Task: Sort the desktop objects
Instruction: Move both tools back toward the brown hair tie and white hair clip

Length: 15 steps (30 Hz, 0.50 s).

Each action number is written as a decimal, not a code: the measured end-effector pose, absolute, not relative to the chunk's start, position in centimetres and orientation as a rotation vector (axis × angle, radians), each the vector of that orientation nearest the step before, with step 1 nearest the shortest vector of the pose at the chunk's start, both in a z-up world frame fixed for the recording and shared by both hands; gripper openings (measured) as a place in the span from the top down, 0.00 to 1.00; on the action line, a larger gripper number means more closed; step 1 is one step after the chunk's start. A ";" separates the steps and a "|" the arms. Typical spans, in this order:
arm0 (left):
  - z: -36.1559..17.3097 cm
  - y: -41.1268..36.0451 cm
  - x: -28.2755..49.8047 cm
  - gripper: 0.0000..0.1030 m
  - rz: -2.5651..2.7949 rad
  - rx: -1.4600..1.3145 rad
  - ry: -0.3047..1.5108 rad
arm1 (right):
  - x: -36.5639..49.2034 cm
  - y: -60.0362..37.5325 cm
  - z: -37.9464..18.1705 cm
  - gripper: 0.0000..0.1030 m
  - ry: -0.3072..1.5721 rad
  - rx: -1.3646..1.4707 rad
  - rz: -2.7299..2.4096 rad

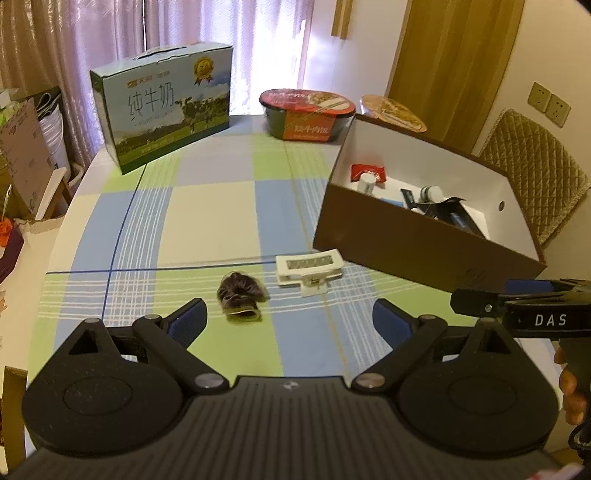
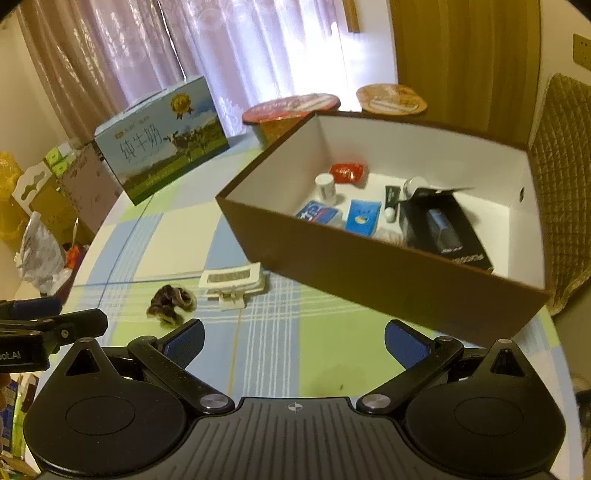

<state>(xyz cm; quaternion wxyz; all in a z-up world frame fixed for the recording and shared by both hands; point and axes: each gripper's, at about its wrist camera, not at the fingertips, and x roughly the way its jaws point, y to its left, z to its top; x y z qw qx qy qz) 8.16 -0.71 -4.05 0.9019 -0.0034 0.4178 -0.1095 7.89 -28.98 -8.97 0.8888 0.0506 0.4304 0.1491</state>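
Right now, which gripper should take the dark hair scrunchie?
Left, probably. The dark scrunchie lies just ahead of the open left gripper, near its left finger. From the right gripper, also open, it sits off to the left, beyond the white clip.

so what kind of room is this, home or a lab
Most likely a home dining area. The checked tablecloth covers a rounded table, a padded chair stands behind the brown box, and a milk carton and an instant meal bowl sit near the curtained window.
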 end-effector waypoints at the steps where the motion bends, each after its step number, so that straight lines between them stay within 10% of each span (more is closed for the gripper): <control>1: -4.2 -0.6 8.2 0.08 -0.223 -0.006 0.866 | 7.9 -28.8 -9.2 0.02 0.898 0.105 0.310; 15: -7.8 1.7 10.2 0.09 -0.151 0.013 0.927 | 10.1 -26.1 -12.4 0.02 0.943 0.080 0.334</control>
